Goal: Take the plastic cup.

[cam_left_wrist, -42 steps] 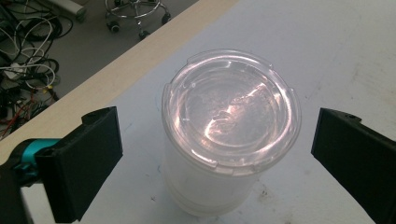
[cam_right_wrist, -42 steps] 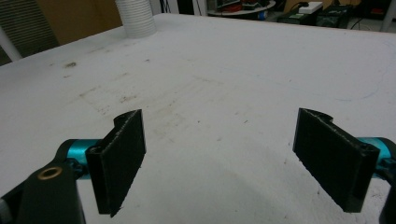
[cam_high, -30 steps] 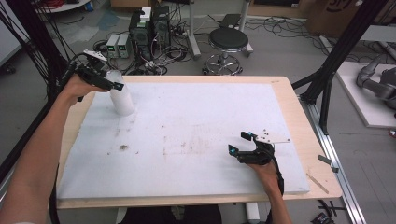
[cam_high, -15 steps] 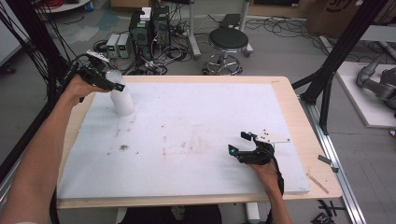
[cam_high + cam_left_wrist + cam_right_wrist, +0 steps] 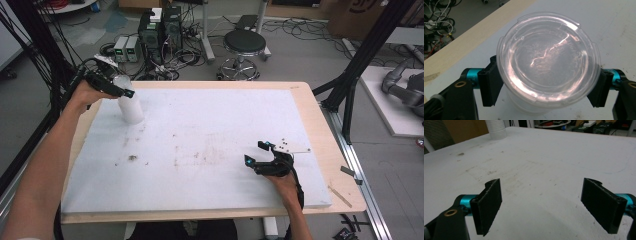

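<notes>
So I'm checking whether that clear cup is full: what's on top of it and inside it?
A clear lid covers the cup, whose milky wall hides any contents; glare blurs the view through the lid. The left gripper has just been closing, its fingers on either side below the rim.

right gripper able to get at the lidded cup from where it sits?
Probably yes, with a long reach. The right gripper rests open at the near right of the white mat, and bare mat lies between it and the lidded cup at the far left. The left gripper already straddles the cup, jaws just closing.

No lettering seems legible on anything here.
</notes>
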